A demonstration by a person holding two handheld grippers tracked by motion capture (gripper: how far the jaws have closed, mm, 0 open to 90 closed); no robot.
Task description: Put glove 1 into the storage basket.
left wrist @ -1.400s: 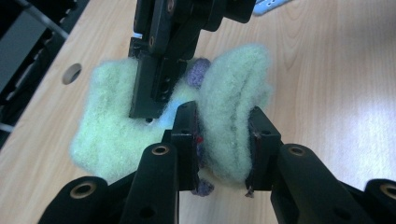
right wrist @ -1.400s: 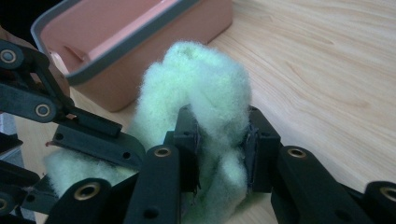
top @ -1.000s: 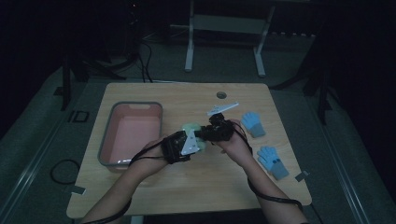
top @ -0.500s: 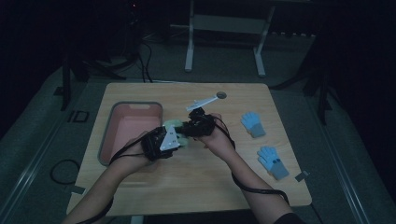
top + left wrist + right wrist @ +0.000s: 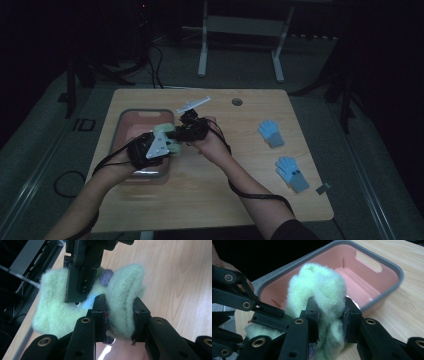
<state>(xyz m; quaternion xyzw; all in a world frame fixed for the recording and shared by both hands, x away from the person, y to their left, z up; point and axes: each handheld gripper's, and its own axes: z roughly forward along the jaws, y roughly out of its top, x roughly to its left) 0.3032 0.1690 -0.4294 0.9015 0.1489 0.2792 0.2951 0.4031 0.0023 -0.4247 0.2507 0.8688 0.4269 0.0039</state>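
Observation:
A fluffy pale green glove (image 5: pixel 165 133) hangs between both grippers above the right rim of the pink tray (image 5: pixel 145 112). My left gripper (image 5: pixel 169 146) comes in from the left and is shut on one fold of the glove (image 5: pixel 125 290), pads pressed into the fleece. My right gripper (image 5: pixel 176 134) comes in from the right and is shut on another bunch of the glove (image 5: pixel 319 282). In the left gripper view, a finger (image 5: pixel 80 285) of the right gripper presses on the glove beside a small purple patch (image 5: pixel 107 277). The tray (image 5: pixel 387 263) lies just behind the glove.
Two blue gloves lie on the right half of the wooden table, one (image 5: pixel 270 133) farther back and one (image 5: pixel 292 173) nearer. A round hole (image 5: pixel 237 101) sits near the table's far edge. Cables trail from both grippers along the forearms.
Both hands have carried the green glove leftwards, from the middle of the table to above the tray's right rim. Both grips look the same.

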